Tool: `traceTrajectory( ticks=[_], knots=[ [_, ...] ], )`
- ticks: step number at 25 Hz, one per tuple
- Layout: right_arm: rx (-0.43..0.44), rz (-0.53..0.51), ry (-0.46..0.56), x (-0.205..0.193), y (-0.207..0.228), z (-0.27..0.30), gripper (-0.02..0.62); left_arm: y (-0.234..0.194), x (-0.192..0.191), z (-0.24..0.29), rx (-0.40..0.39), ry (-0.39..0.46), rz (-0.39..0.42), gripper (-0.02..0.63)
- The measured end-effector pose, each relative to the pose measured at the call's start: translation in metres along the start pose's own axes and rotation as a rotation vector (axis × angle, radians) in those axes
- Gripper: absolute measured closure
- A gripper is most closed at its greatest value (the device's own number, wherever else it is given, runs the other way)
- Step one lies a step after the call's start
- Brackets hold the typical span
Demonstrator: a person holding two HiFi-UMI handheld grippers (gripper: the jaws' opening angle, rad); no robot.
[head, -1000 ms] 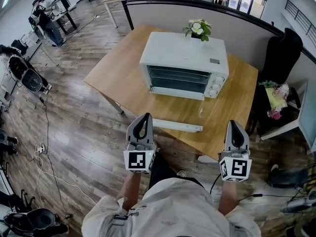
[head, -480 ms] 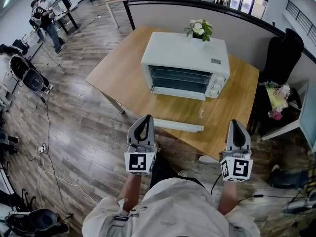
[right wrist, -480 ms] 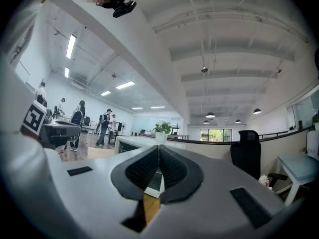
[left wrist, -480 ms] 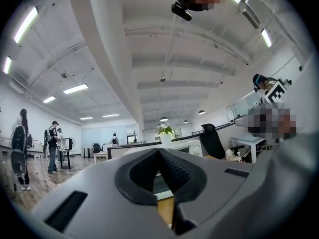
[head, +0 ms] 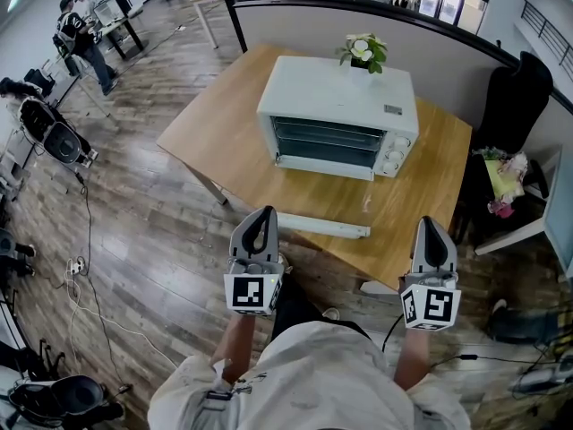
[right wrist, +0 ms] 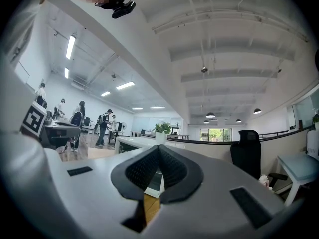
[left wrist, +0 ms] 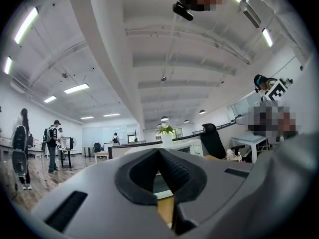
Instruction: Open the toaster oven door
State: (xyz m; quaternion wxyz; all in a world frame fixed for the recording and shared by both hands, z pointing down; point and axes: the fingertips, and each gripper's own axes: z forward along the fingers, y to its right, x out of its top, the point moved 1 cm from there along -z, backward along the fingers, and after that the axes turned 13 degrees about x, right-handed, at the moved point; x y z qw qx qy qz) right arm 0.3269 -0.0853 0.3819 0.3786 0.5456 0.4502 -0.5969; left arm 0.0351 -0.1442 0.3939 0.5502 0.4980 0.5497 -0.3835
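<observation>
The white toaster oven (head: 338,119) sits upper centre on the wooden table (head: 201,137). Its door (head: 322,227) is folded down, and only the pale front edge is clear. At the lower frame, the left gripper (head: 262,215) and right gripper (head: 431,225) have their jaws pressed together on nothing. In both gripper views the jaws hide most of the oven.

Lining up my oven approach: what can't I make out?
Head view: markings by the knobs on the oven too small to read.
Head view: pot of the plant hidden behind the oven.
Left gripper view: oven mostly hidden behind the shut left tongs.
Right gripper view: oven mostly hidden behind the shut right tongs.
</observation>
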Motion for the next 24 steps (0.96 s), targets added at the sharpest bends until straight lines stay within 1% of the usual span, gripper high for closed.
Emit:
traceTrajectory(
  ticks=[7, 18, 24],
  knots=[
    [0.008, -0.021, -0.021, -0.0025, -0.0057, 0.001, 0.571, 0.0016, 0.001, -0.0021, -0.004, 0.005, -0.003, 0.592],
    [0.015, -0.029, -0.036, -0.0053, -0.0054, 0.0006, 0.571, 0.0043, -0.0027, 0.0002, -0.004, -0.011, -0.017, 0.592],
    [0.002, -0.011, -0.041, -0.0073, -0.0026, -0.0005, 0.571, 0.007, -0.0037, -0.0002, -0.007, -0.01, -0.019, 0.591]
  ],
)
